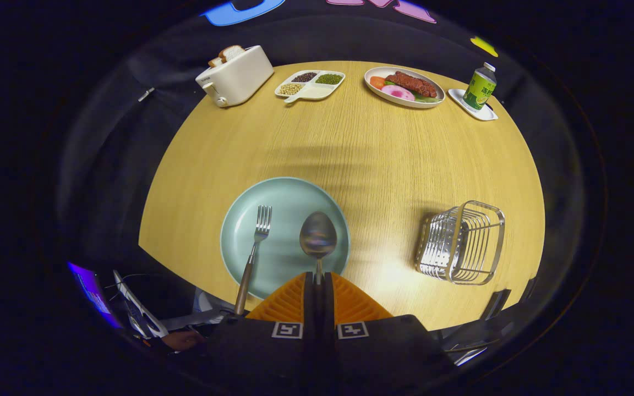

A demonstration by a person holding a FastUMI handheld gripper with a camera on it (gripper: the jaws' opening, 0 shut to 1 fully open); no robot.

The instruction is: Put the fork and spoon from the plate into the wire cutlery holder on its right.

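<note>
A round wooden tabletop (pixel 383 159) carries a pale green plate (pixel 284 203), the landmark here. The gripper (pixel 318 278) sits at the plate's near edge, its orange fingers (pixel 289 300) pressed together on the handle of a spoon (pixel 318 236). The spoon's bowl points forward over the plate, apparently pinched at the handle end so it can be carried upright. A fork (pixel 255 247) lies on the plate just left of the spoon, its handle overhanging the near rim. The wire cutlery holder (pixel 462 242) stands well apart to the plate's right, its opening free to receive both. Far beyond the plate sit a toaster (pixel 235 76), food dishes and a bottle (pixel 480 87).
</note>
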